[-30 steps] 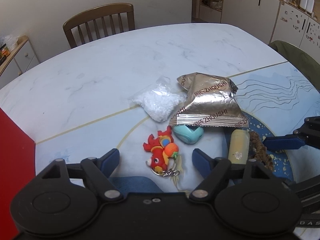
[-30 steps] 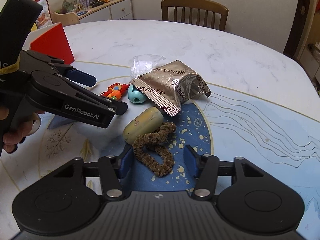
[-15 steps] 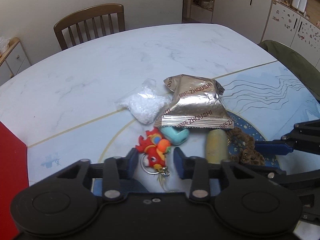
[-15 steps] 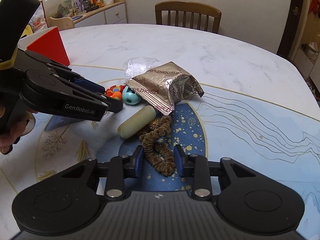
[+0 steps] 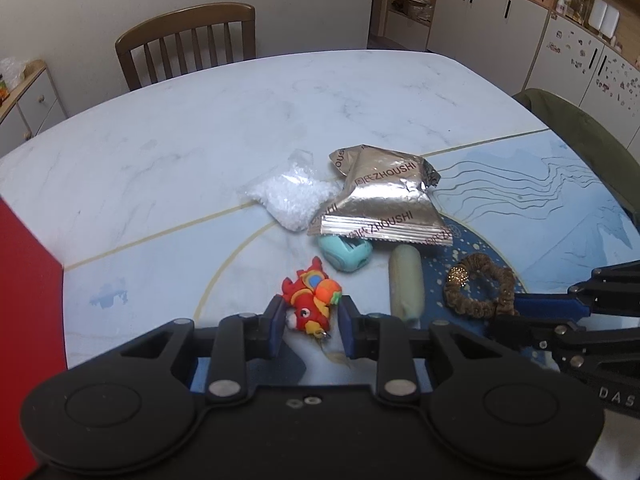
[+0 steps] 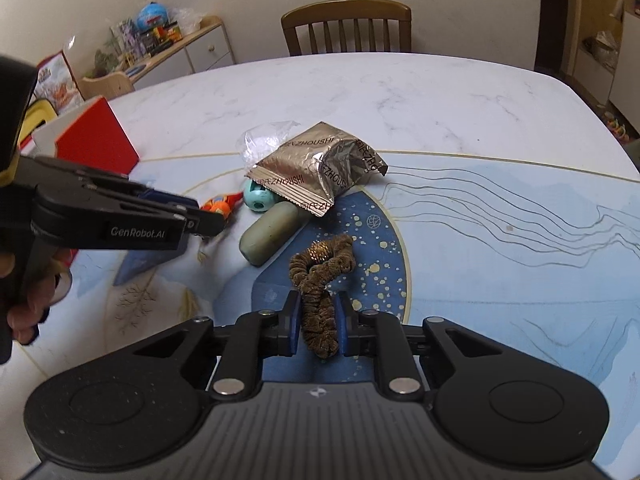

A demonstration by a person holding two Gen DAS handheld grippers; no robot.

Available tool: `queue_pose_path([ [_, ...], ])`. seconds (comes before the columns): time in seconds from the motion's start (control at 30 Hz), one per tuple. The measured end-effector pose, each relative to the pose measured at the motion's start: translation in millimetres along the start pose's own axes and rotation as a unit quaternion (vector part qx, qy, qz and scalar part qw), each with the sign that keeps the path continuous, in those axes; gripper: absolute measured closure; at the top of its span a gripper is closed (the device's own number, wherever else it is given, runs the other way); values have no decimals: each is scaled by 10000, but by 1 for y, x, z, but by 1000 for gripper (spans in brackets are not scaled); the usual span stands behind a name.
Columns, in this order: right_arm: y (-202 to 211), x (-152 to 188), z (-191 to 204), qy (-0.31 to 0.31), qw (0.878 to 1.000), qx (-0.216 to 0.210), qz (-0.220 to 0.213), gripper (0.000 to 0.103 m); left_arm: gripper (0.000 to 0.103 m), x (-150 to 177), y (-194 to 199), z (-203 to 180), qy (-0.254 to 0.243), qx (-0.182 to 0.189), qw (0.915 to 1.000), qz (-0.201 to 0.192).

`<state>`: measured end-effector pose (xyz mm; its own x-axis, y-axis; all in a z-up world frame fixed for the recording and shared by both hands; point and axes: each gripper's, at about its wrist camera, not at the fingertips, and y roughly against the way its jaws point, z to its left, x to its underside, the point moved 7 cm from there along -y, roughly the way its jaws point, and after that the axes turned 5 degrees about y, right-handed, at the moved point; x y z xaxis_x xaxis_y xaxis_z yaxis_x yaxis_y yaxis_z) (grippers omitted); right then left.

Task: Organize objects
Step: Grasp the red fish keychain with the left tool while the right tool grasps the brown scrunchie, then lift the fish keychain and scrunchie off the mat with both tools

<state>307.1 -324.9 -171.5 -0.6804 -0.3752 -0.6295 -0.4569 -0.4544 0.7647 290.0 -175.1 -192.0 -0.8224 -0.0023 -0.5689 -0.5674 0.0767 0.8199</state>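
Both grips on, risk of slips
Left gripper [image 5: 309, 320] fingers clamp toy [image 5: 311, 304] w/ dangling keyring; right gripper [image 6: 317, 322] fingers pinch scrunchie [image 6: 322, 276], soft, may slide out.

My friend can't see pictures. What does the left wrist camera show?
The left gripper is shut on a red toy keychain on a marble table. Behind it lie a teal toy, a pale tube, a foil snack bag and a bag of white beads. At right, another gripper holds a brown scrunchie.
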Motion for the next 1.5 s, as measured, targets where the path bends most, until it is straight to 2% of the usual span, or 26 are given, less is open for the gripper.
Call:
queue_pose_path([
  [0.1,9,0,2,-135,9999,-71,-60,85,76,6,6,3,80,-43,9999,86],
  [0.27,25,-4,6,-309,9993,-147,-181,85,77,15,21,10,397,103,9991,129],
  [0.33,31,-6,9,-339,9990,-178,-227,86,82,17,27,11,471,150,9987,116],
  [0.4,37,-8,12,-350,9988,-194,-287,91,81,17,33,12,553,202,9982,103],
  [0.5,44,-11,17,-362,9984,-220,-369,92,81,19,39,13,621,209,9978,98],
  [0.63,49,-12,22,-312,9985,-139,-429,94,82,23,47,14,697,268,9972,97],
  [0.93,70,-11,7,-698,9957,27,-604,94,81,30,74,19,787,469,9958,-9],
  [1.17,92,-21,3,-1050,9909,-9,-842,94,81,29,98,22,802,588,9950,-99],
  [1.27,100,-26,3,-1004,9905,119,-931,94,81,27,107,26,816,639,9945,-139],
  [1.37,97,-24,7,-685,9950,123,-714,94,81,26,115,30,783,668,9945,-198],
  [1.5,79,-3,5,-692,9970,212,-271,93,81,29,120,36,721,701,9947,-215],
])
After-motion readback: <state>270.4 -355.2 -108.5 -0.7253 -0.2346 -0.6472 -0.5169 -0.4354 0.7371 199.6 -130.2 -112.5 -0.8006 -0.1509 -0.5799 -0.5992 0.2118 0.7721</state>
